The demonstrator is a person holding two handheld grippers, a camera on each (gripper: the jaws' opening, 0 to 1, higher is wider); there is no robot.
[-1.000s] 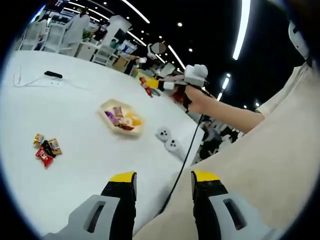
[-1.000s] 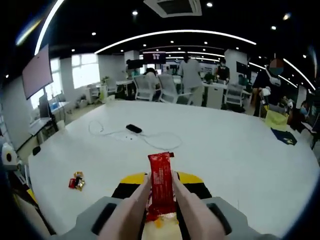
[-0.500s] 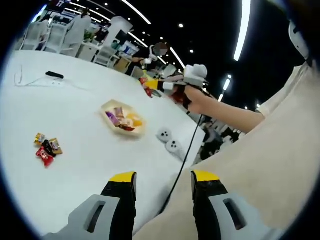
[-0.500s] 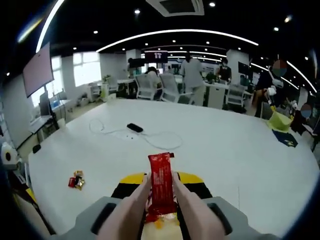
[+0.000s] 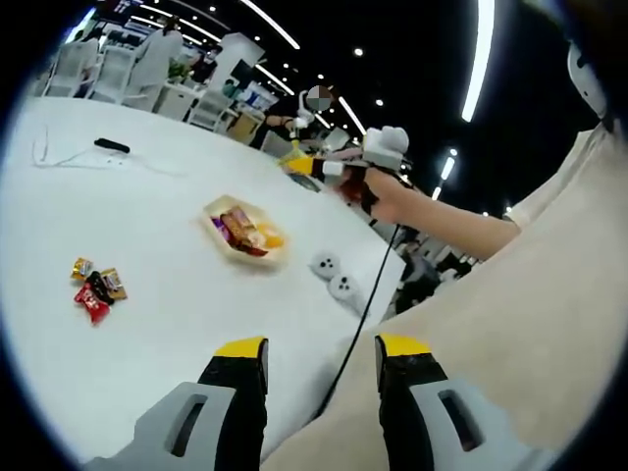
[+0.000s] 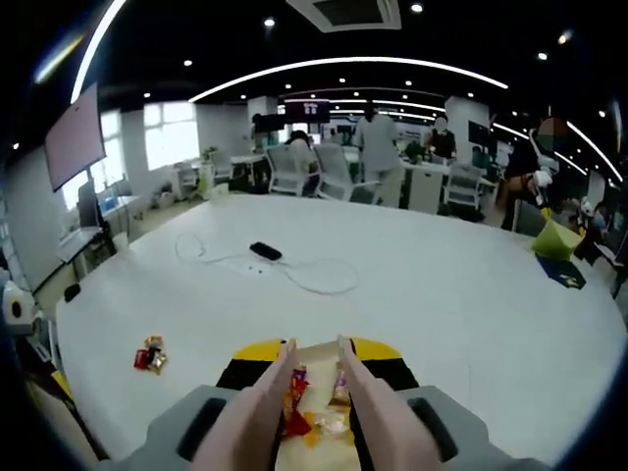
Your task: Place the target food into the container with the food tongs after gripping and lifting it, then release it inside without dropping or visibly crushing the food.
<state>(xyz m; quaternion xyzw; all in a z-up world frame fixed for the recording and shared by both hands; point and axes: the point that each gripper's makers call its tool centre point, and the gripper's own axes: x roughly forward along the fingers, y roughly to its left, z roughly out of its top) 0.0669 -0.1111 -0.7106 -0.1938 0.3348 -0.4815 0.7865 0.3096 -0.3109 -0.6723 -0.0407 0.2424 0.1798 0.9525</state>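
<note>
Looking along the right gripper [image 6: 314, 368], I see its tongs [image 6: 365, 407] spread and empty over the container [image 6: 316, 432]. I judge the snack lies inside, so release seems done. Left gripper [image 5: 321, 358] fingers stand spread, near spare candies [image 5: 97, 289] on the surface [image 5: 147, 324].

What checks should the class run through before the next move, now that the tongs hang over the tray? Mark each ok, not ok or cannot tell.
1. Tongs empty of food: ok, nothing sits between the two arms.
2. Snacks resting inside the tray: ok, several wrappers lie in it.
3. Snack visibly crushed: cannot tell, the pieces look too small.
4. More snacks waiting: ok, a small pile of snacks lies on the table, apart from the tray.
5. Left gripper free: ok, jaws open and empty.
6. Cable away from the pile: ok.
</note>
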